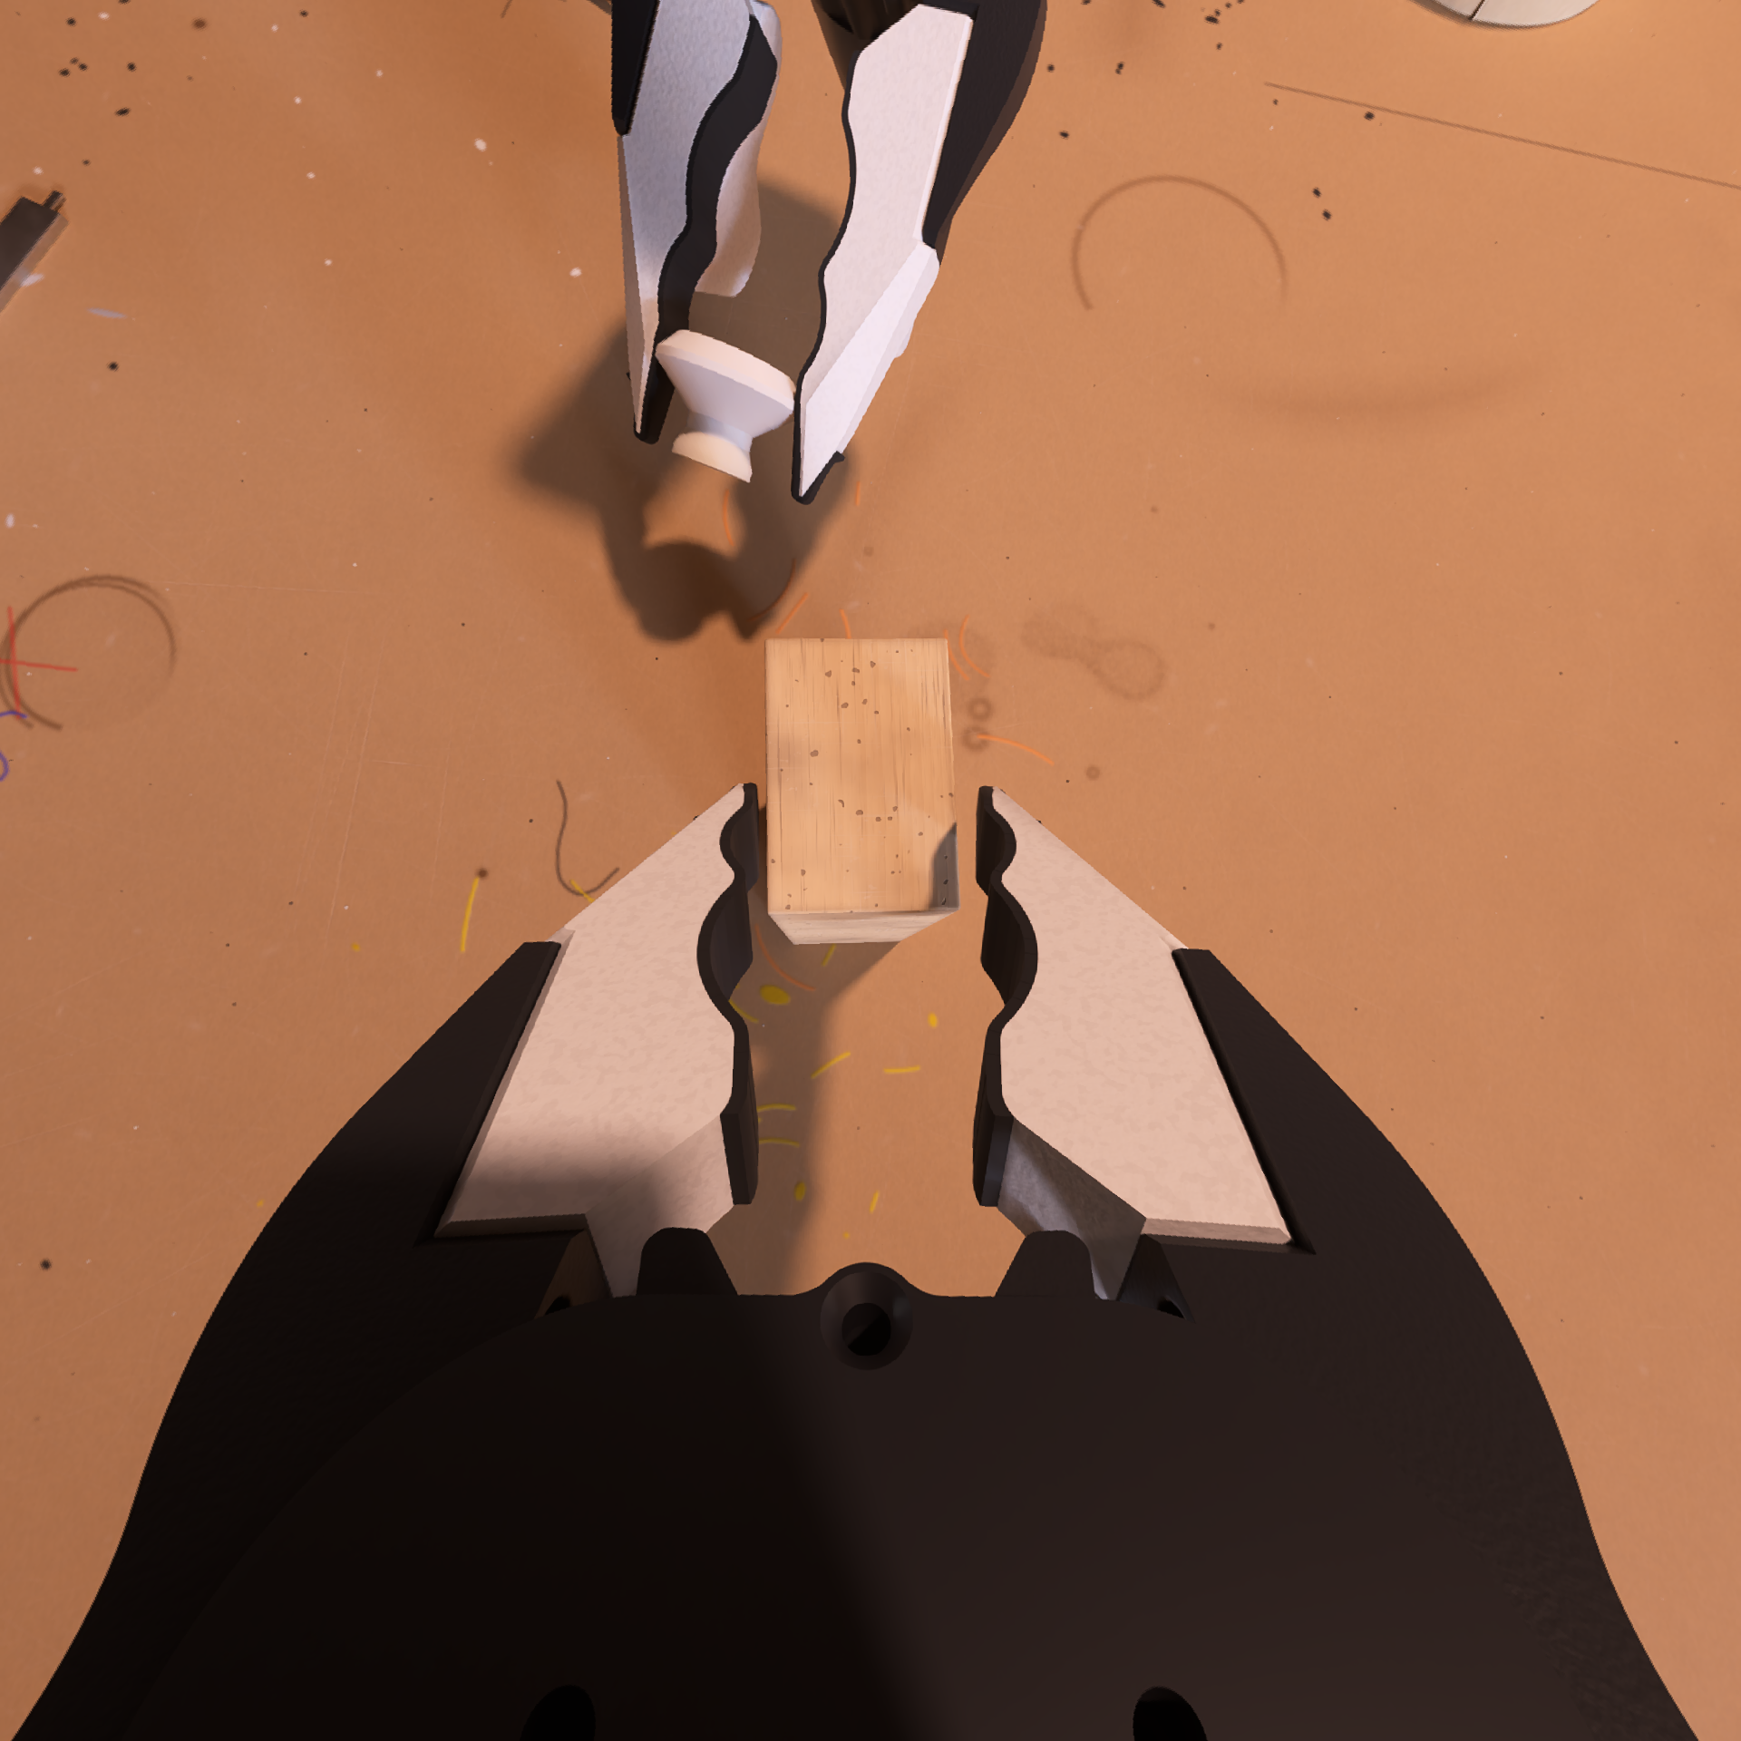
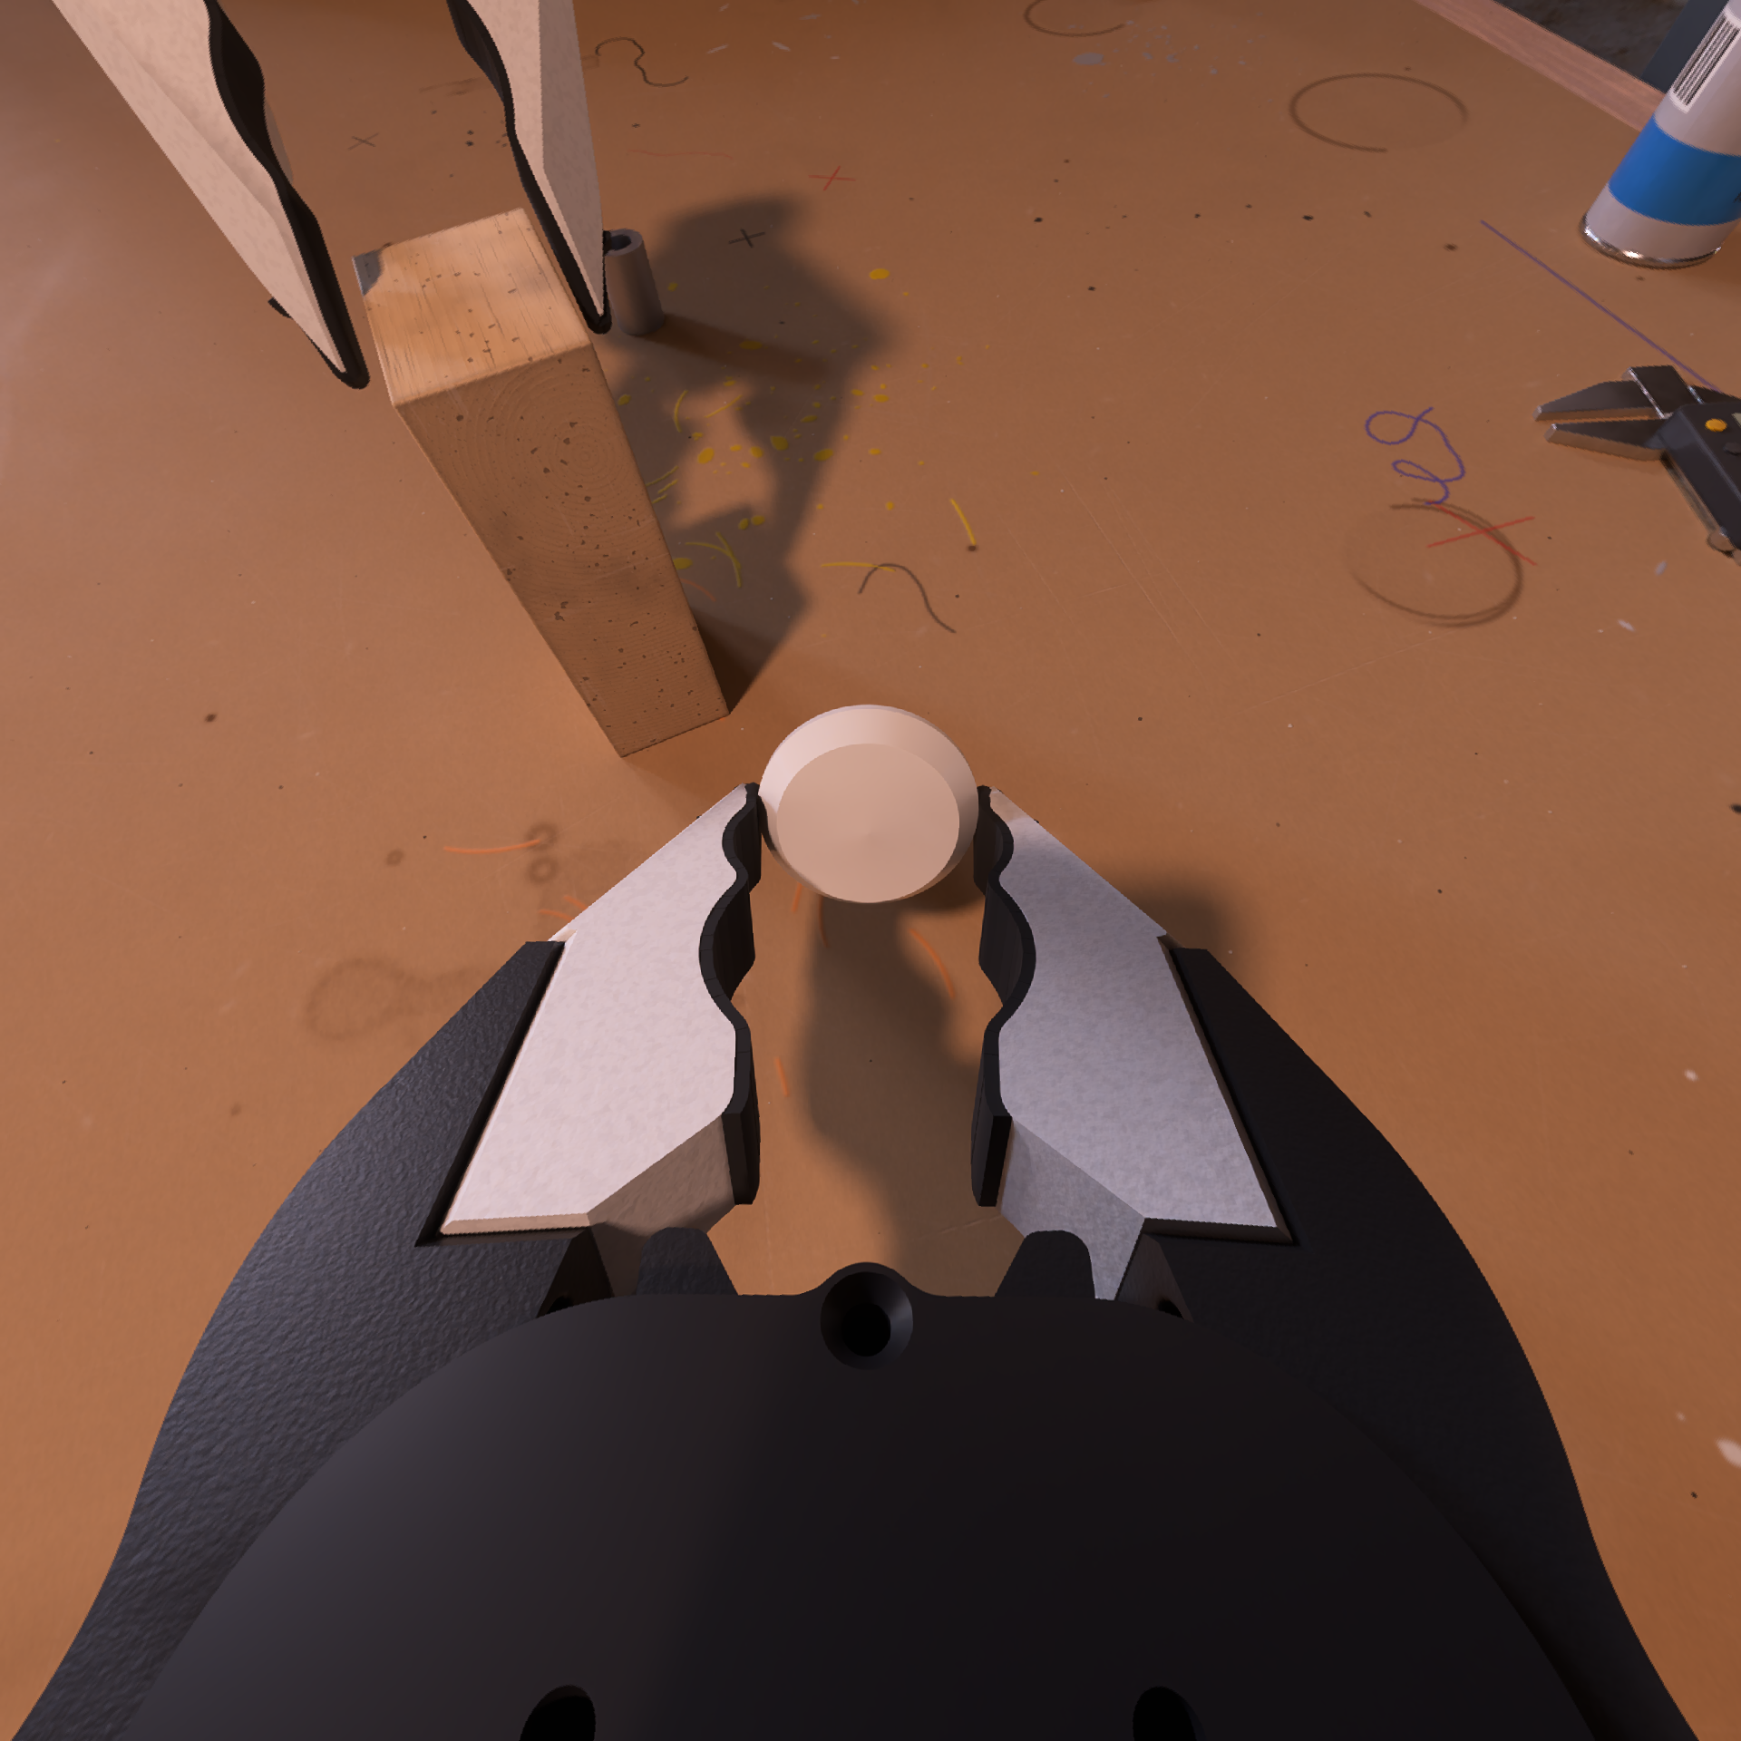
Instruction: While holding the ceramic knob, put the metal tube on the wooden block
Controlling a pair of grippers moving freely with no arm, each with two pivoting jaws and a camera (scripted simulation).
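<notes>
The worktop is a single orange-brown board, scuffed with pencil rings, scribbles and paint flecks. Two tongs work over it. The left tongs hang above the near end of the one wooden block, spread wide and gripping nothing — in the left wrist view the block's top shows between their tips, and in the right wrist view one finger drops beside the block's left face while the other sits at its far right corner. The right tongs are closed on the one ceramic knob, pads pressed to either side of its round cream head; in the left wrist view the knob hangs clear of the worktop, foot pointing down toward the block.

The block stands upright, tall and pale, its top bare.

The one metal tube — short, grey, standing on end — rests on the worktop just beyond the block, right beside the left tongs' far finger and outside their gap; whether it touches that finger cannot be told.

Off to the side are one blue-and-white can and one grey calliper.
</notes>
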